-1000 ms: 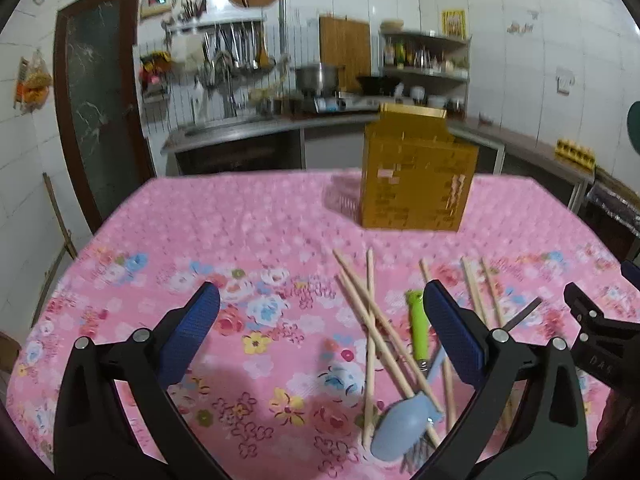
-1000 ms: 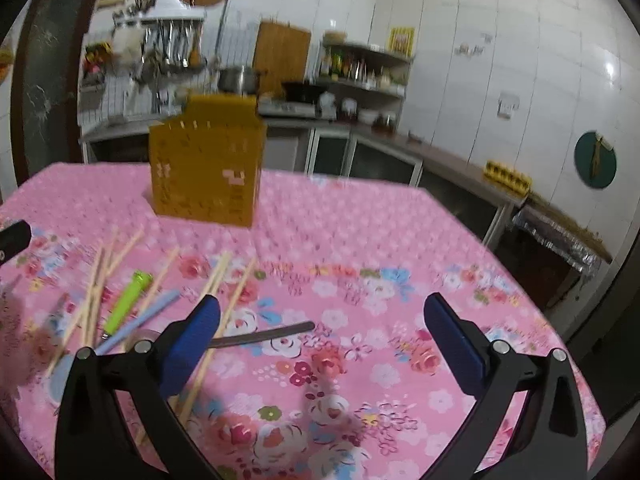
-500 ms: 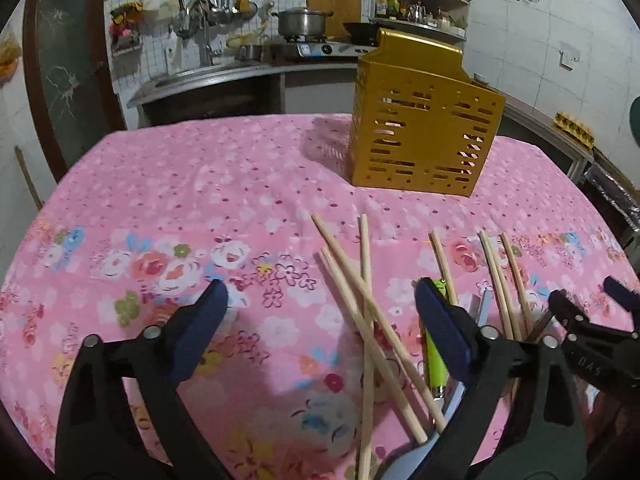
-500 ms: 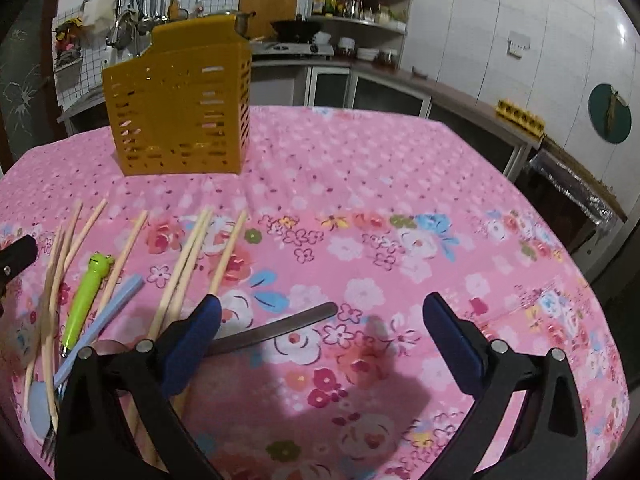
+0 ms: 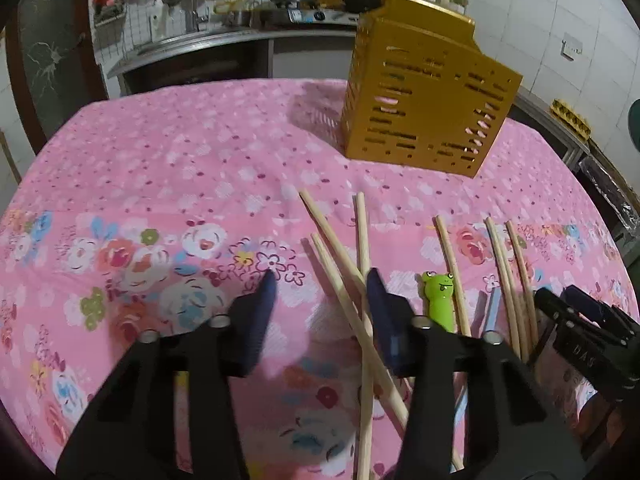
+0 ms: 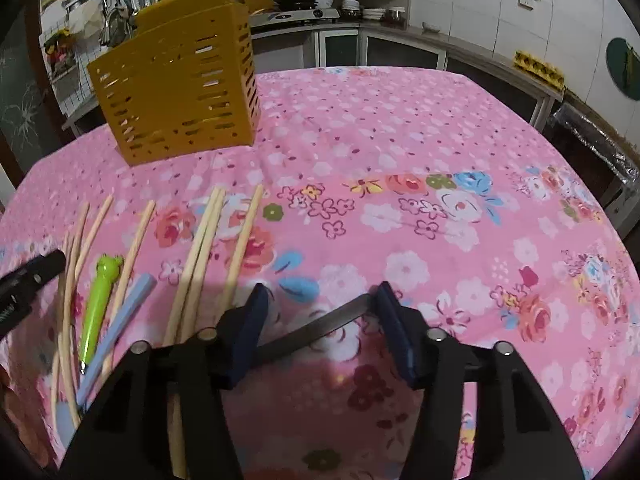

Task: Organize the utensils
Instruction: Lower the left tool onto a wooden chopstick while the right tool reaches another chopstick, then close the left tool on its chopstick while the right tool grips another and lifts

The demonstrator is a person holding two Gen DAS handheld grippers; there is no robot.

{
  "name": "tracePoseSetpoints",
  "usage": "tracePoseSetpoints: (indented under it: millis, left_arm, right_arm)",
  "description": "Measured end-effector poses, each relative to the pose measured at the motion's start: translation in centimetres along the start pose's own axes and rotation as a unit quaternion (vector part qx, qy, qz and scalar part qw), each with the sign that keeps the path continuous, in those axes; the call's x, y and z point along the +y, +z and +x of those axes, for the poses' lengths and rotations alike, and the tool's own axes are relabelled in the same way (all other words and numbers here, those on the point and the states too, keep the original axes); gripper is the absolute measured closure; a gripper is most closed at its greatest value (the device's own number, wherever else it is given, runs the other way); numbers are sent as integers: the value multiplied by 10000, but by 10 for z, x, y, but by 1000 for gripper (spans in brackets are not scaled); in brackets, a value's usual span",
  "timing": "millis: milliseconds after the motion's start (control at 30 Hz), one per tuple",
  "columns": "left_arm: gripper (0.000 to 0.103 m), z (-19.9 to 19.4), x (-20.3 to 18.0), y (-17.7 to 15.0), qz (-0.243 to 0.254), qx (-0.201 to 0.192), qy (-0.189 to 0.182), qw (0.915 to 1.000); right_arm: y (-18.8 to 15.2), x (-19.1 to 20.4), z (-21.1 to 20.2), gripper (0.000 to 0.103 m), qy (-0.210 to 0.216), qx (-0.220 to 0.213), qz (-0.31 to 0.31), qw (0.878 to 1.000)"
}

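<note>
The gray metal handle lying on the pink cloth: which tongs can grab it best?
The right tongs: the gray metal handle lies between their closing fingers. The left tongs straddle chopsticks instead.

We're running two black plastic grippers: left gripper (image 5: 320, 284), right gripper (image 6: 320, 296). Each has dark blue pads on the fingers (image 5: 262, 312), silver pivot screws (image 6: 435, 334), angular black arms. Embossed lettering on one, unreadable.

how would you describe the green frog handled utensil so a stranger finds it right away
Start at the yellow slotted caddy on the pink floral tablecloth, then look nearer to the scattered wooden chopsticks. Among them lies the utensil: the only bright green piece, its handle topped with a cartoon frog face.
</note>
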State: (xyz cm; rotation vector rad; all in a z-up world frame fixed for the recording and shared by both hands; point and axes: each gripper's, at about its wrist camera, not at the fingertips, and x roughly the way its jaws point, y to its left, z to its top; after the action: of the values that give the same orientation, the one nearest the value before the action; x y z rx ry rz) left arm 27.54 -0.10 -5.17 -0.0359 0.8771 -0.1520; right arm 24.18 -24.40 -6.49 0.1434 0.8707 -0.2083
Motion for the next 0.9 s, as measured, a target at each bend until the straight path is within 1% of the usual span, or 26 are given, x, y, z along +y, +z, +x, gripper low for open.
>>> tracePoseSetpoints:
  millis: [33, 67, 133, 167, 267, 333, 433, 533, 667, 900]
  left_arm:
    - [73, 2, 1, 0, 3, 44, -20, 10000]
    - [79, 4, 2, 1, 10, 80, -48, 10000]
    - [85, 8, 2, 2, 24, 142, -89, 9999]
    - [88, 11, 2, 2, 35, 166, -111, 9998]
    - [88, 16, 0, 5, 126, 205, -129, 9996]
    - [89, 18, -2, 8, 191, 237, -205, 9993]
    - [89, 19, -2, 11, 205, 286, -334, 9988]
    - [90, 21, -4, 14, 255, 315, -401, 9984]
    - [90, 25, -5, 19, 261, 374, -428, 9980]
    - [91, 30, -5, 23, 313, 456, -386, 9977]
  right_arm:
    - [2, 0, 1, 59, 27, -8, 12, 10000]
    - [2, 0, 1, 61, 51, -11, 6, 10000]
    - [4, 1, 4, 66, 117, -17, -41, 9999]
    - [6, 2, 6, 67, 124, -22, -78, 9999]
    - [8, 4, 6, 76, 211, -46, -263, 9994]
    - [13, 5, 9, 84, 292, -7, -343, 9990]
    - [18, 2, 13, 90, 424, 44, -420, 9982]
    - [23, 0, 17, 93, 568, 78, -548, 9969]
    - [29, -1, 21, 93, 694, 120, -592, 9958]
    - [29, -3, 20, 93, 703, 173, -580, 9957]
